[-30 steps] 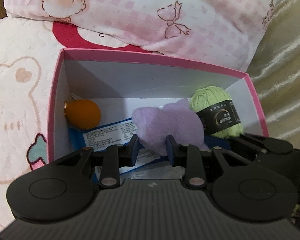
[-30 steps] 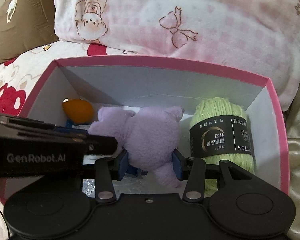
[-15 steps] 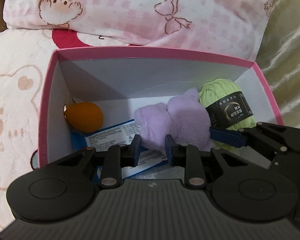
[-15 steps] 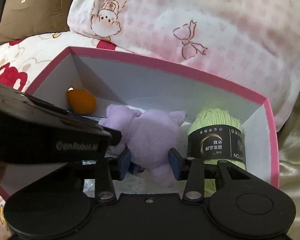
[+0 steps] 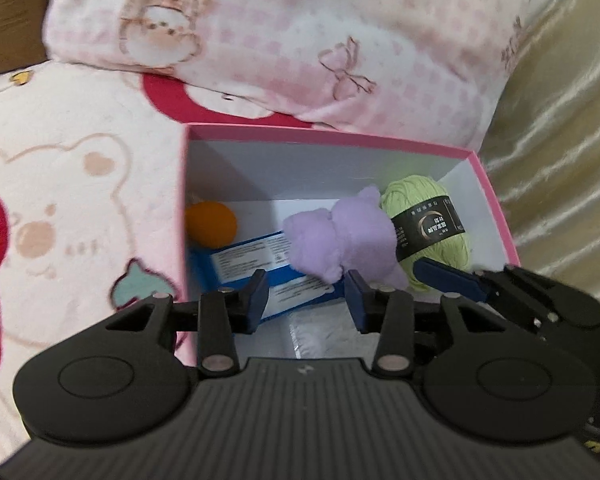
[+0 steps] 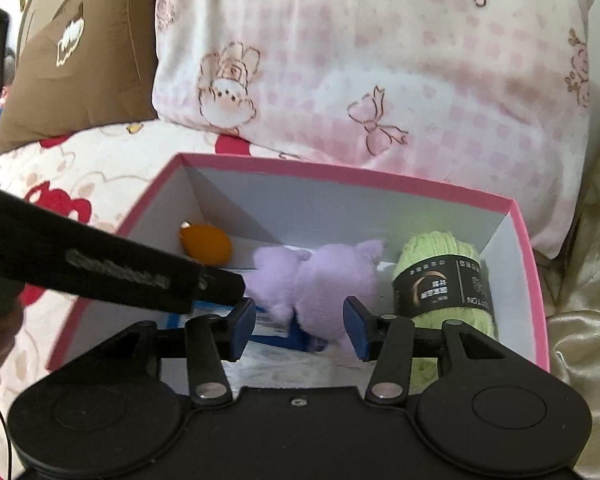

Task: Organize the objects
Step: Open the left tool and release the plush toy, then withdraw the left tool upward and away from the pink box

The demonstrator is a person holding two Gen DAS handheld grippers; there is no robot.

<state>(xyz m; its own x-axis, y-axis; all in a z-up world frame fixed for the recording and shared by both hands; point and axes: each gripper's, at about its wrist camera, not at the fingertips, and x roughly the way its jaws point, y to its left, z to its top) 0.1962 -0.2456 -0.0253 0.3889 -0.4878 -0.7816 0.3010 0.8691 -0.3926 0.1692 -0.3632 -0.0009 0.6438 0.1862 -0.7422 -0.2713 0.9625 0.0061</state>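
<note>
A pink box [image 5: 332, 138] [image 6: 340, 176] with white walls sits on the bed. Inside lie a purple plush toy [image 5: 340, 240] [image 6: 320, 280], a green yarn ball [image 5: 432, 224] [image 6: 444, 280] with a black label, an orange egg-shaped item [image 5: 212, 226] [image 6: 206, 242] and a blue-and-white packet [image 5: 252, 268]. My left gripper [image 5: 306, 300] is open and empty above the box's near side. My right gripper [image 6: 300, 324] is open just in front of the plush, not holding it. The right gripper's blue finger [image 5: 448, 280] shows at the right of the left wrist view.
A pink checked pillow [image 5: 300, 40] [image 6: 380, 60] lies behind the box. A brown cushion [image 6: 76, 52] sits at the back left. A cream bear-print blanket [image 5: 60, 200] lies left of the box, and beige satin fabric [image 5: 560, 140] lies to its right.
Both grippers have opened and let go of the purple plush, which now rests in the box. Both have pulled back and up from the box.
</note>
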